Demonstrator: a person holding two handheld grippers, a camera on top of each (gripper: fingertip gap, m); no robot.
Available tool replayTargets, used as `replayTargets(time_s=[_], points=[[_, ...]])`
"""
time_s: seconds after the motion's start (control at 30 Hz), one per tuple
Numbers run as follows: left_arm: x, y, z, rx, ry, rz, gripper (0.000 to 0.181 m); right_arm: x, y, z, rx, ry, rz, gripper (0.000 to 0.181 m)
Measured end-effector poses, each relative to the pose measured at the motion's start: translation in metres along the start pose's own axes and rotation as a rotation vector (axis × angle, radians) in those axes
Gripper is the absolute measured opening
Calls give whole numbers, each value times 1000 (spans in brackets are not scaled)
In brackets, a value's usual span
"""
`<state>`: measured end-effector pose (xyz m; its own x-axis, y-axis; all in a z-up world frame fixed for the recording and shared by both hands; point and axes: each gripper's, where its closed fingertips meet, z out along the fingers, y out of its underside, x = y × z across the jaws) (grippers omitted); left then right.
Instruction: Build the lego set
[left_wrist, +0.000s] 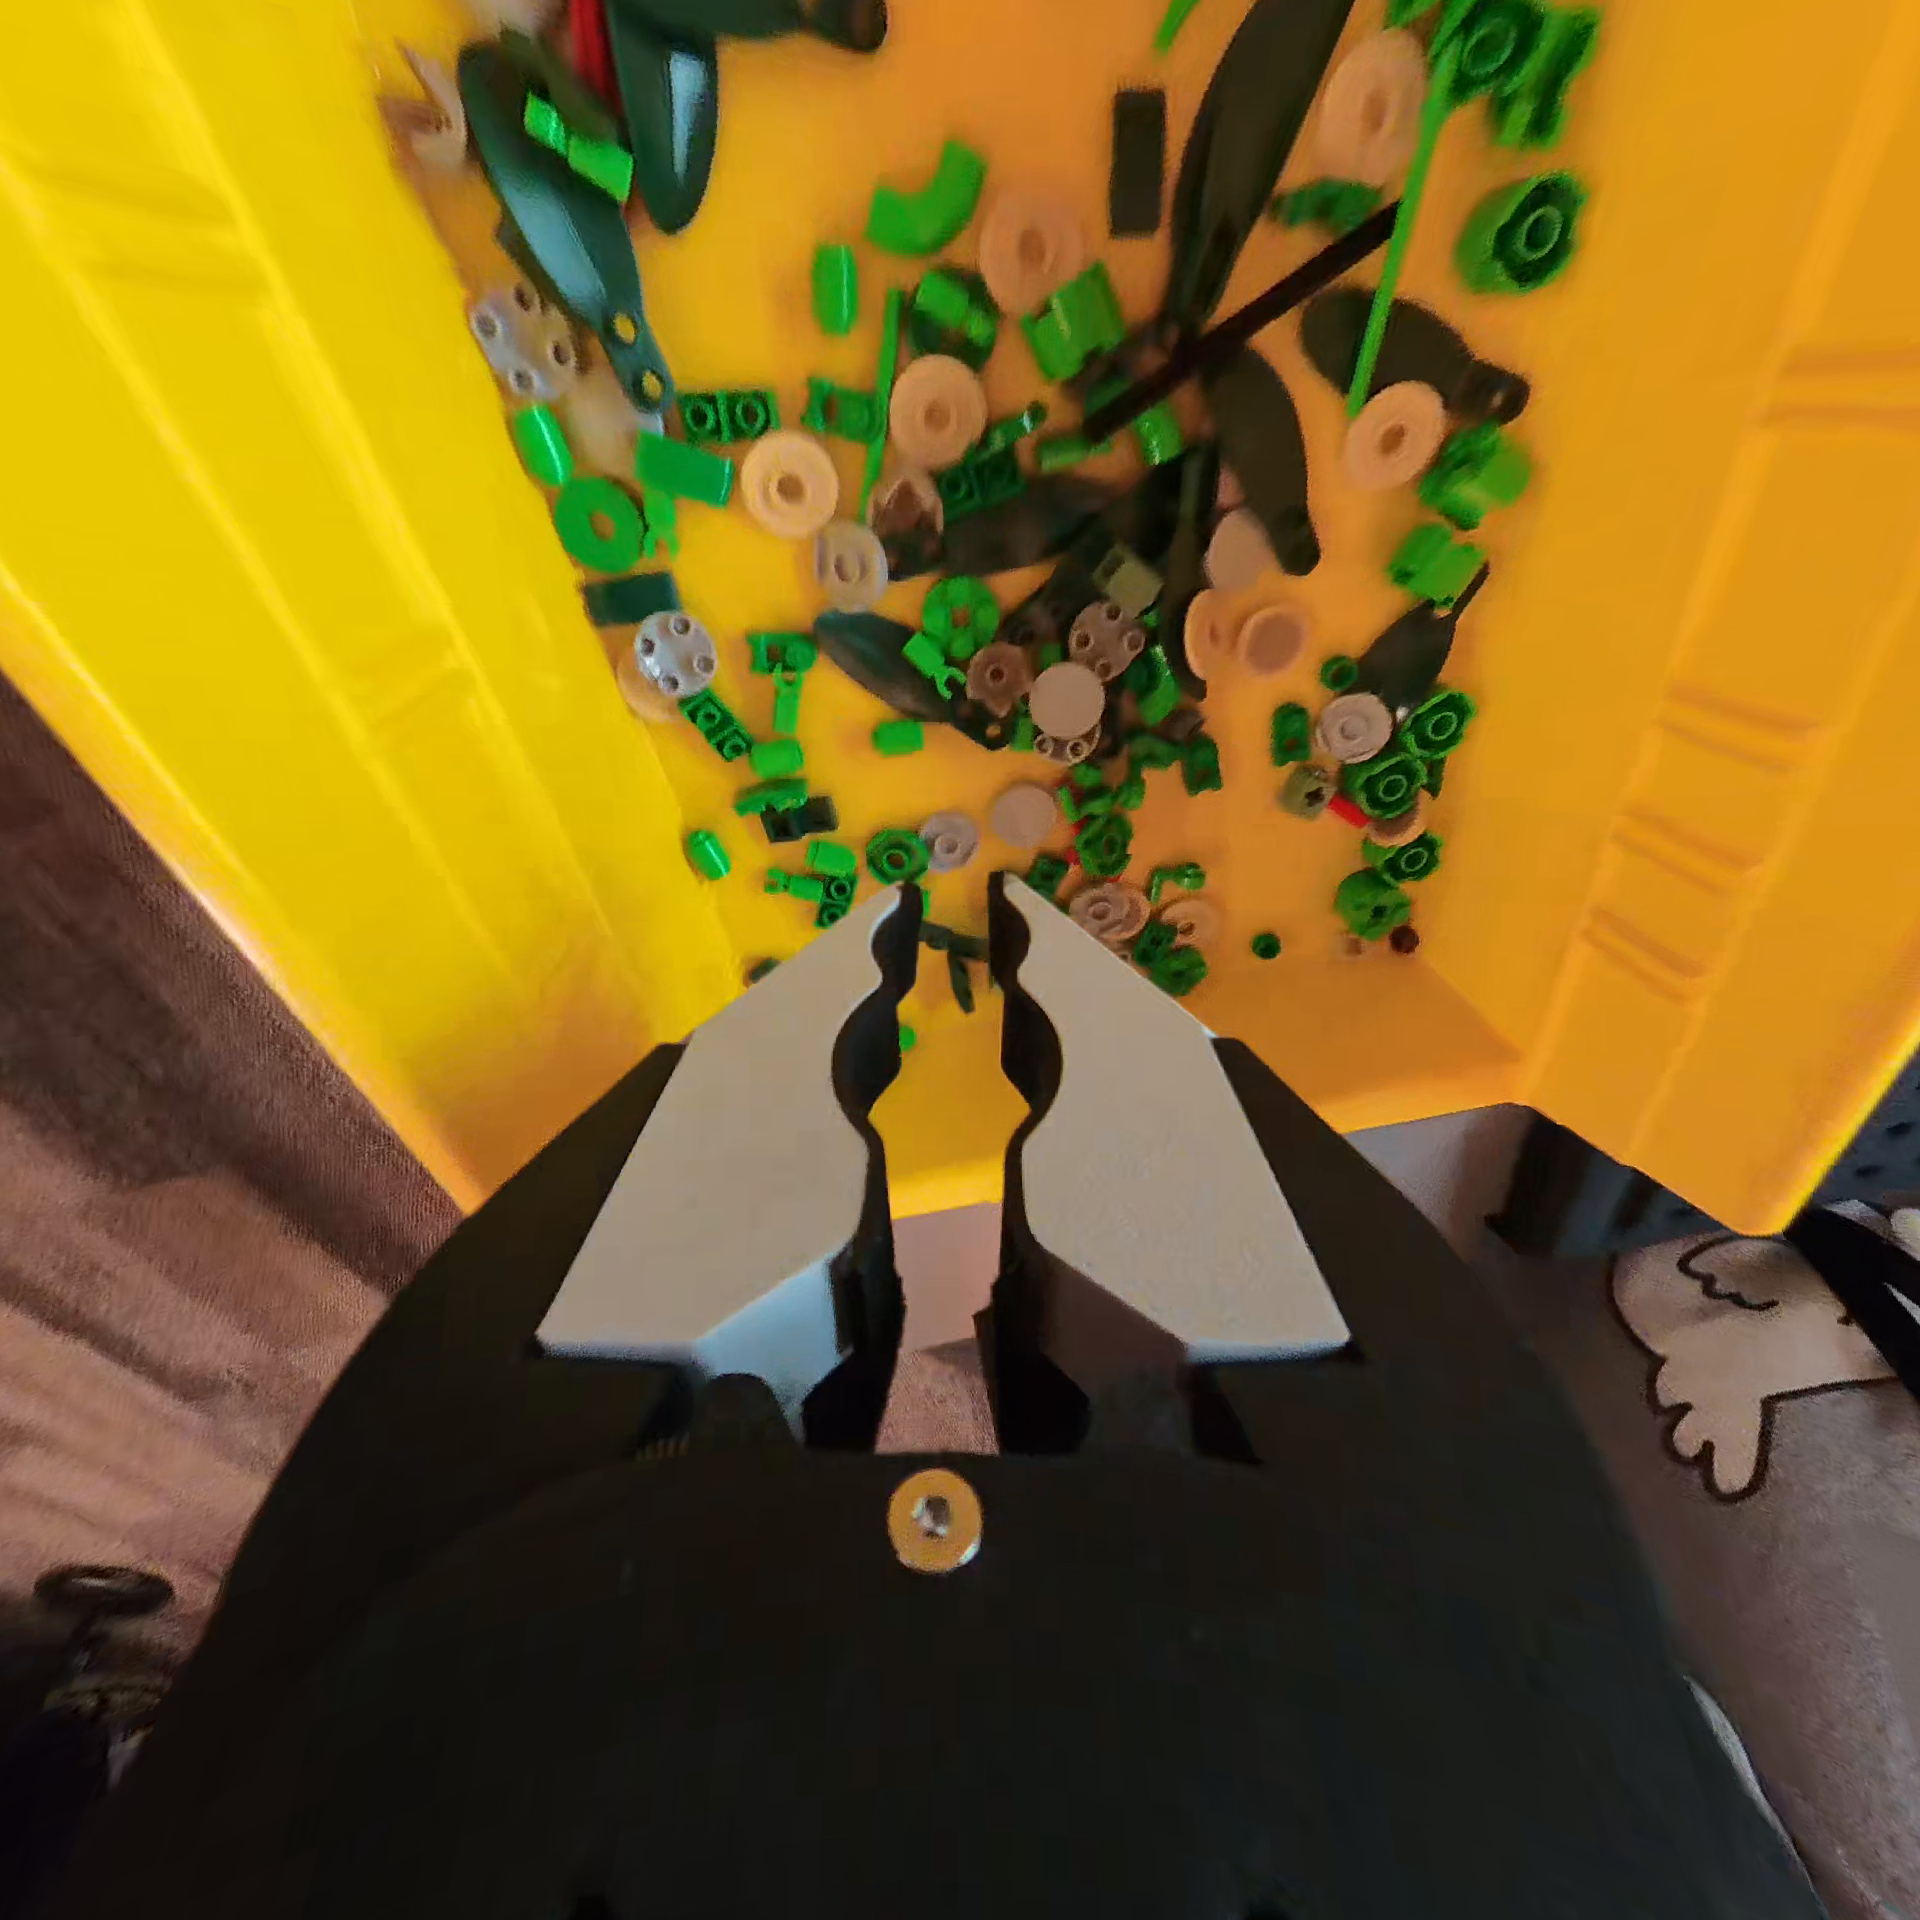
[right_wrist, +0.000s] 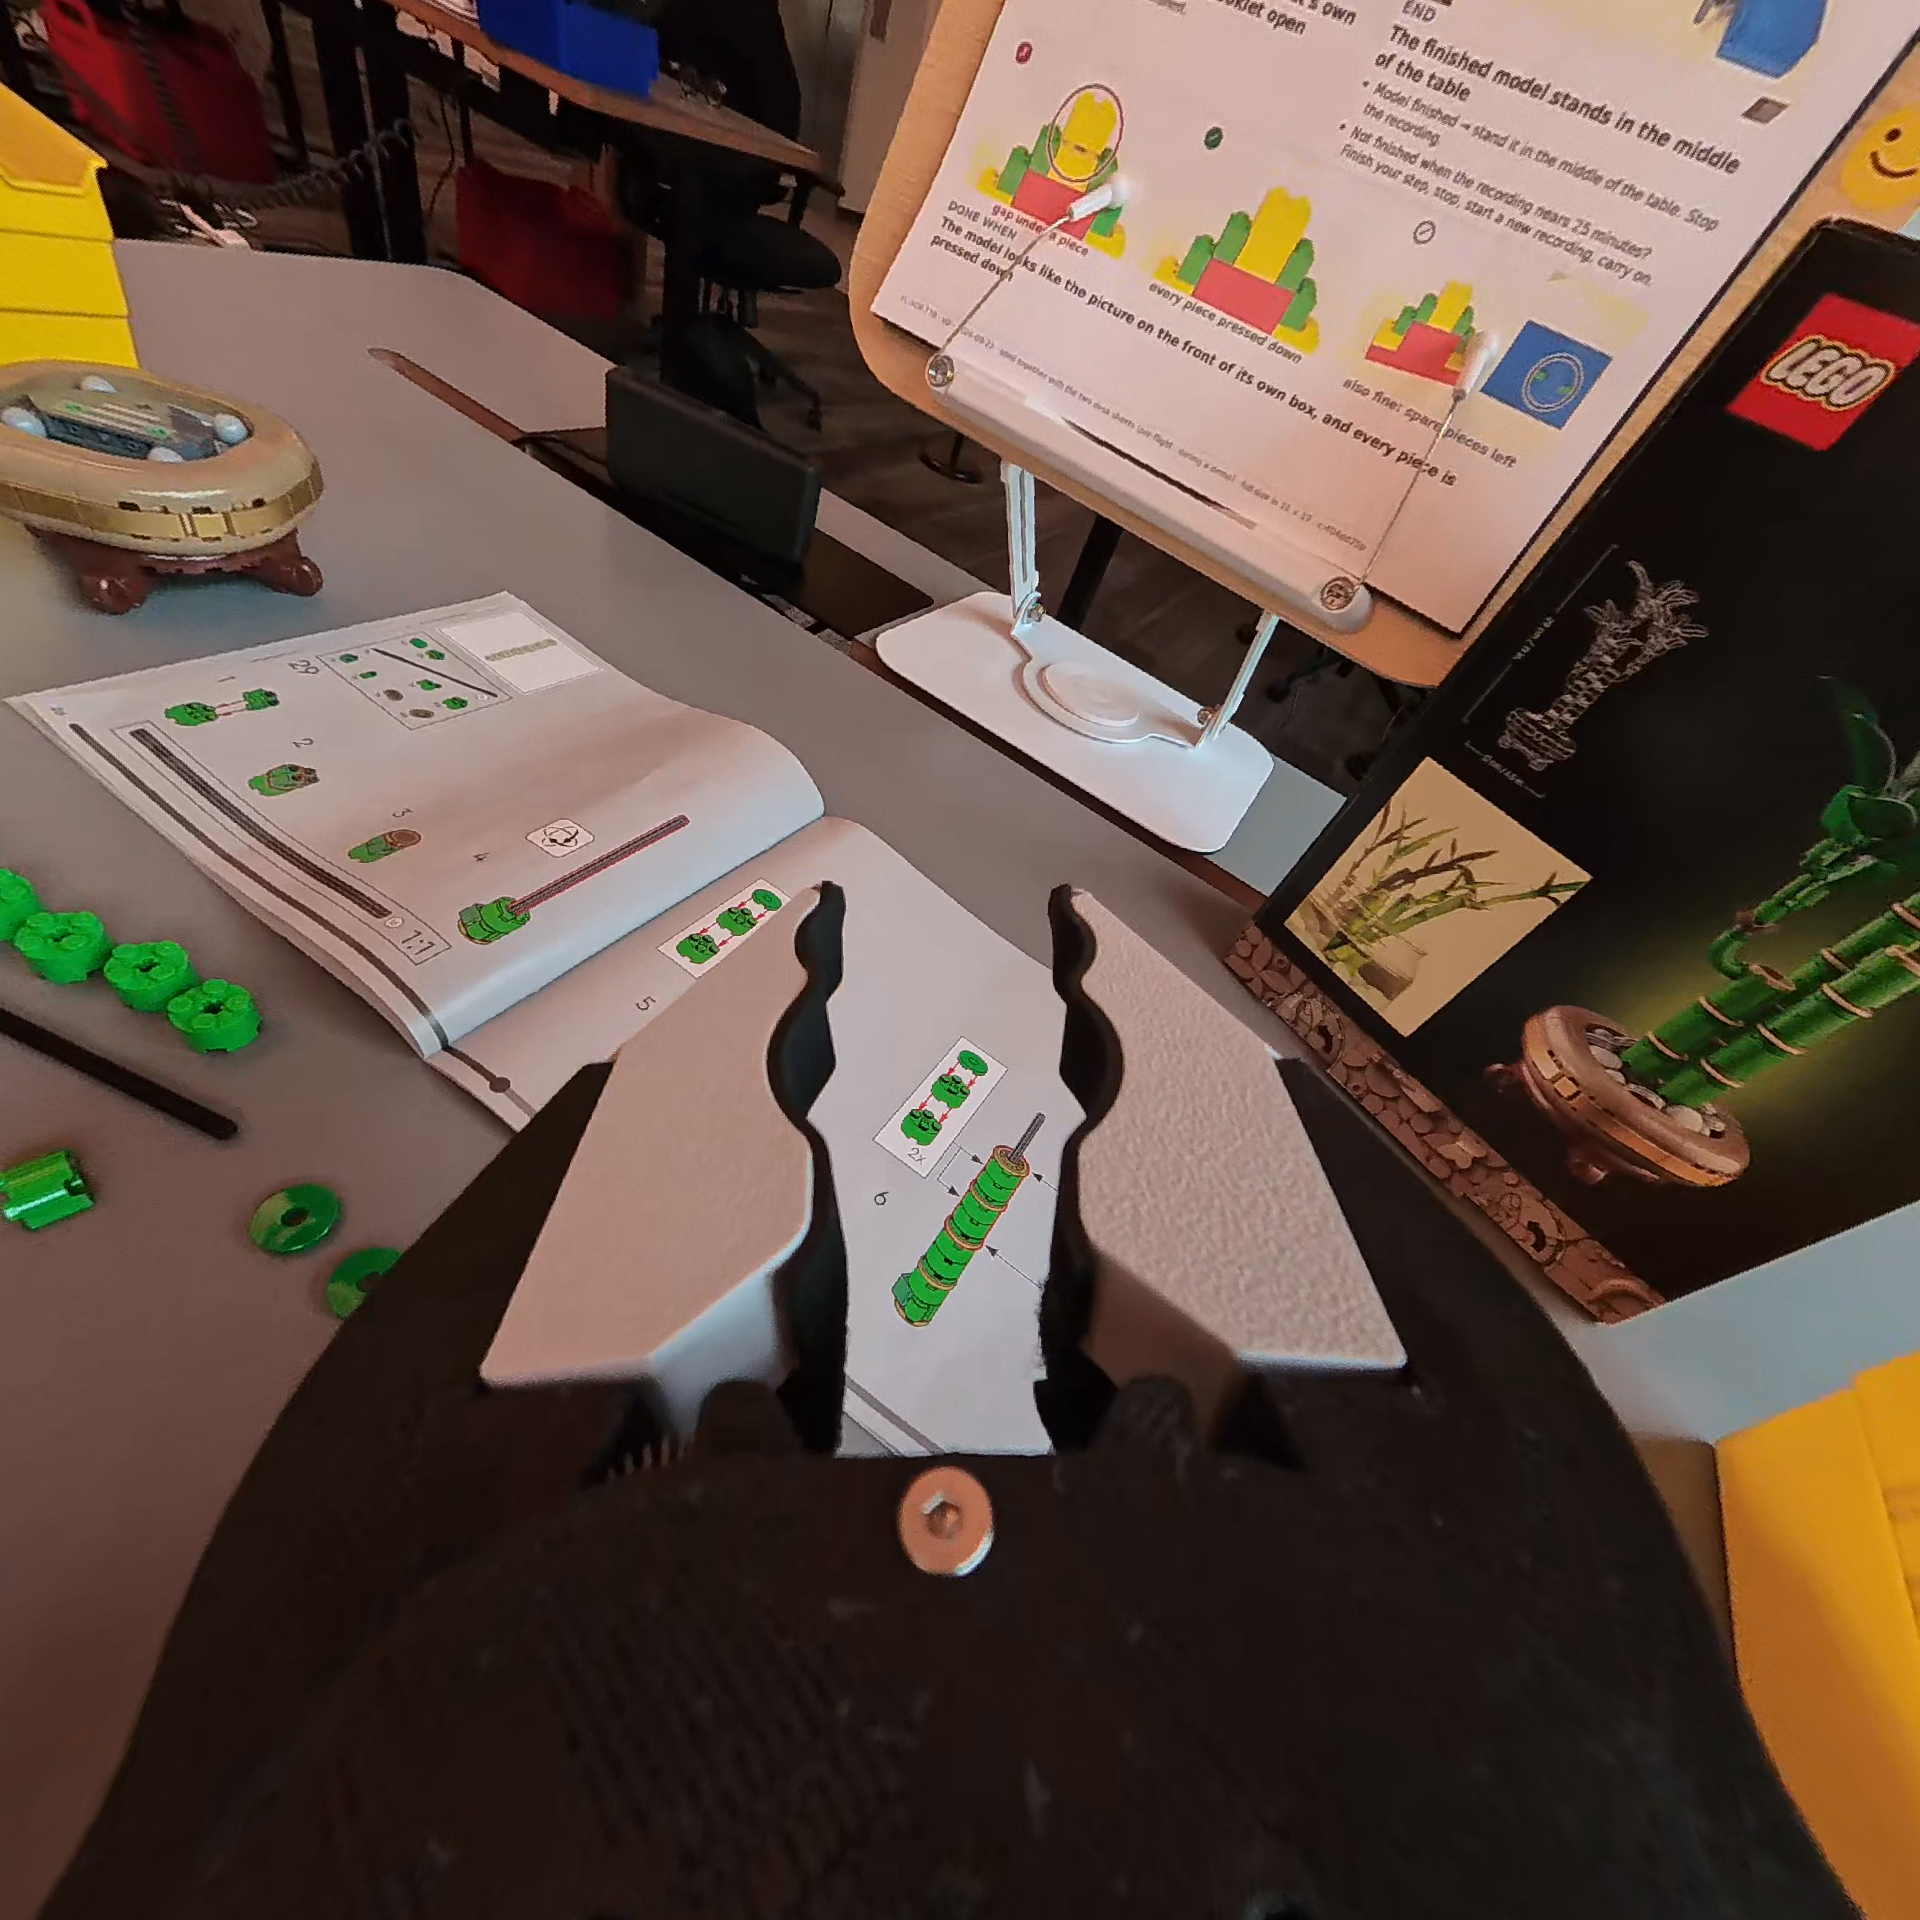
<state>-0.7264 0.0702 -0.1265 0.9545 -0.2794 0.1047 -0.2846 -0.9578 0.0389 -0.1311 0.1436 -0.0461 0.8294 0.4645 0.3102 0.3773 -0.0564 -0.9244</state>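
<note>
In the left wrist view my left gripper (left_wrist: 954, 894) hangs inside a yellow bin (left_wrist: 312, 582), its jaws a narrow gap apart and empty, tips just above small green pieces (left_wrist: 1101, 842) near the bin's front. The bin floor is strewn with green, tan (left_wrist: 790, 483), grey and dark leaf pieces (left_wrist: 561, 229). In the right wrist view my right gripper (right_wrist: 940, 899) is open and empty above the open instruction booklet (right_wrist: 468, 790). Several green round bricks (right_wrist: 145, 971), a black axle (right_wrist: 114, 1081), a green cylinder piece (right_wrist: 42, 1190) and green discs (right_wrist: 296, 1216) lie on the grey table (right_wrist: 436, 478) at the left.
The set's box (right_wrist: 1621, 935) stands at the right. A white stand with a printed sheet (right_wrist: 1299, 260) is behind the booklet. A tan oval pot base (right_wrist: 145, 468) sits at the far left. Yellow bins show at the left (right_wrist: 52, 260) and lower right (right_wrist: 1829, 1621). Tip to tip, the grippers are about 60 cm apart. Measured from the fingertips, the green cylinder piece (right_wrist: 42, 1190) is 20 cm or so from the right gripper and 45 cm from the left. The left gripper is farther from the black axle (right_wrist: 114, 1081), some 45 cm, than the right, some 20 cm.
</note>
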Motion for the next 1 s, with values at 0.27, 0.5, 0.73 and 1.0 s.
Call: replayTargets(time_s=[0.27,0.5,0.73,1.0], points=[[23,19,7,-115,46,78,9,-2,2,0,-22,-6,-40,40],[44,20,22,-194,145,227,12,-3,5,2,-44,-18,-55,40],[37,16,31,-228,154,198,19,-6,-1,-3,-30,-22,-78,40],[14,10,19,-138,123,37,11,-8,1,-2,-45,-28,-90,40]])
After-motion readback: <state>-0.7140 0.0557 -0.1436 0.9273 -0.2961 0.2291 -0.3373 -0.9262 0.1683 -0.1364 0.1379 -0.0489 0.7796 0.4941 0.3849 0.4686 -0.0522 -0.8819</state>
